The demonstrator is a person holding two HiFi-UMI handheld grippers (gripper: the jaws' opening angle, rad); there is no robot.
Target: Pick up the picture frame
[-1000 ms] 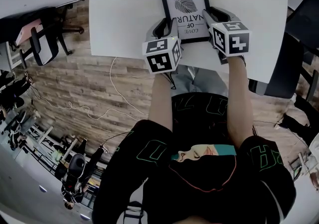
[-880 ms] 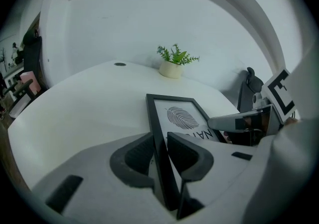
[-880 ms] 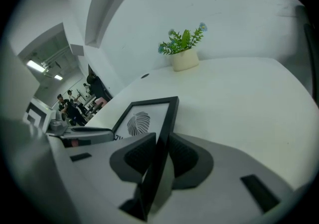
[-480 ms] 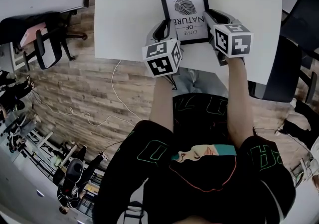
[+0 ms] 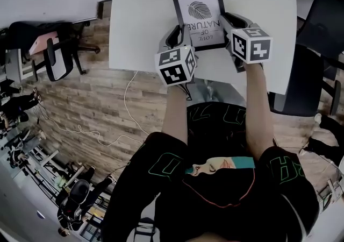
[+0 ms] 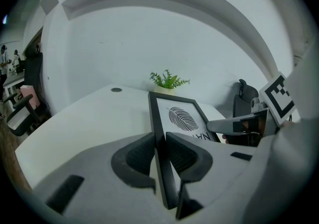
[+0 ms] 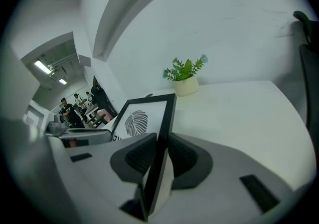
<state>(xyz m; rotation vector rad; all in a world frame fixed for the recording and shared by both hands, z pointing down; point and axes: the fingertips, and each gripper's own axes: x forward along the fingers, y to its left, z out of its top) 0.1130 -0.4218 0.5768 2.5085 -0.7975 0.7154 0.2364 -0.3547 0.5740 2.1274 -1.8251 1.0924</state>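
A black picture frame [image 5: 200,16] with a leaf print and lettering is held above the white table [image 5: 145,26]. My left gripper [image 5: 180,32] is shut on its left edge, both pads pressing the black moulding [image 6: 160,133]. My right gripper [image 5: 228,23] is shut on the right edge [image 7: 162,133]. In the left gripper view the frame [image 6: 182,118] rises tilted away from the tabletop, and the right gripper [image 6: 239,126] shows at its far side. The left gripper [image 7: 82,136] shows in the right gripper view past the frame [image 7: 144,118].
A small potted plant [image 6: 168,81] stands at the table's far end, also the plant [image 7: 187,76] in the right gripper view. Office chairs [image 5: 59,58] stand left of the table, a dark chair [image 5: 317,36] to its right. A cable [image 5: 126,106] trails over the wooden floor.
Both grippers closed onto the frame's side edges and have lifted it off the table toward the camera; the frame now sits higher and slightly tilted.
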